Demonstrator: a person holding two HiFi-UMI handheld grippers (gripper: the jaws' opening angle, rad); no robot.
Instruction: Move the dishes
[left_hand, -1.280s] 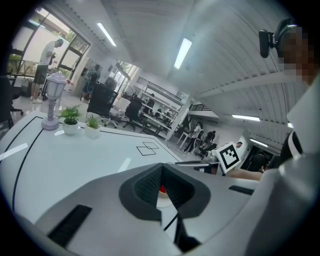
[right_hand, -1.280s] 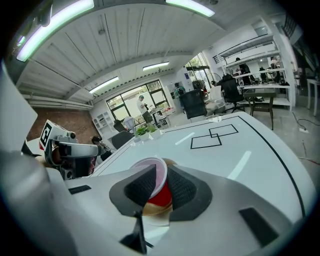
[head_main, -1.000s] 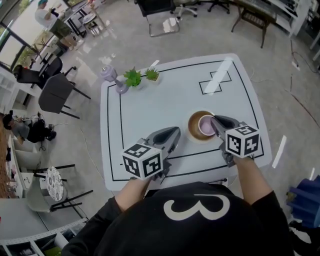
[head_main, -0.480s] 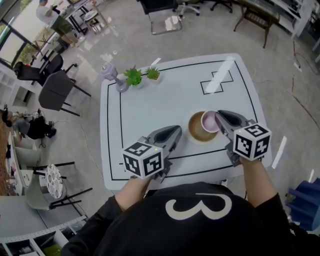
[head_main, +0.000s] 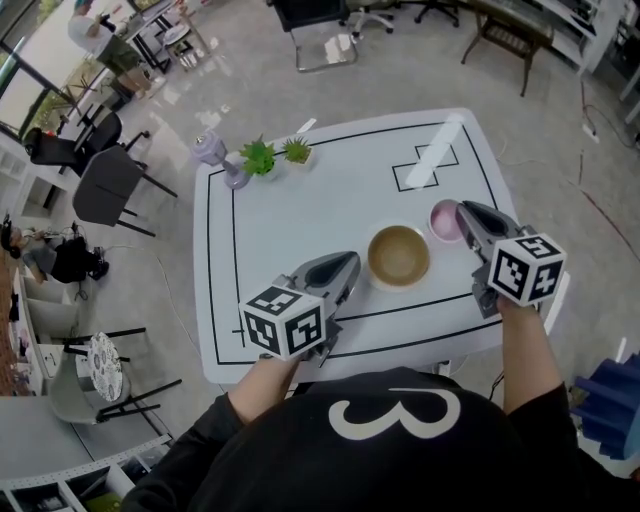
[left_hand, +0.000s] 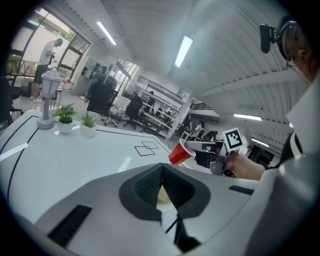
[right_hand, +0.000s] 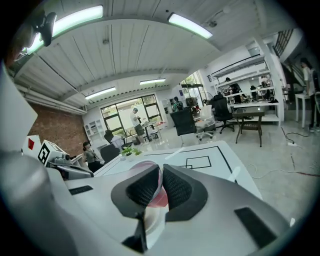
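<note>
A brown bowl (head_main: 398, 256) sits on the white table (head_main: 300, 215), in front of the middle. My right gripper (head_main: 462, 215) is shut on the rim of a red cup with a pink inside (head_main: 443, 221), held in the air just right of the bowl. The left gripper view shows that cup (left_hand: 179, 153) tilted, off the table. In the right gripper view the cup wall (right_hand: 159, 196) is pinched between the pads. My left gripper (head_main: 345, 262) rests low to the left of the bowl, jaws together and holding nothing. A pale sliver of the bowl (left_hand: 161, 195) shows behind its pads.
Two small potted plants (head_main: 258, 155) (head_main: 297, 150) and a lavender stemmed object (head_main: 212, 150) stand at the table's far left corner. Black tape lines frame the tabletop, with a cross outline (head_main: 425, 167) at the far right. The table's right edge lies close under the right gripper. Chairs stand around.
The right gripper has lifted the cup out of the bowl and carried it up and to the right. The bowl now stands empty. The left gripper has stayed put.
</note>
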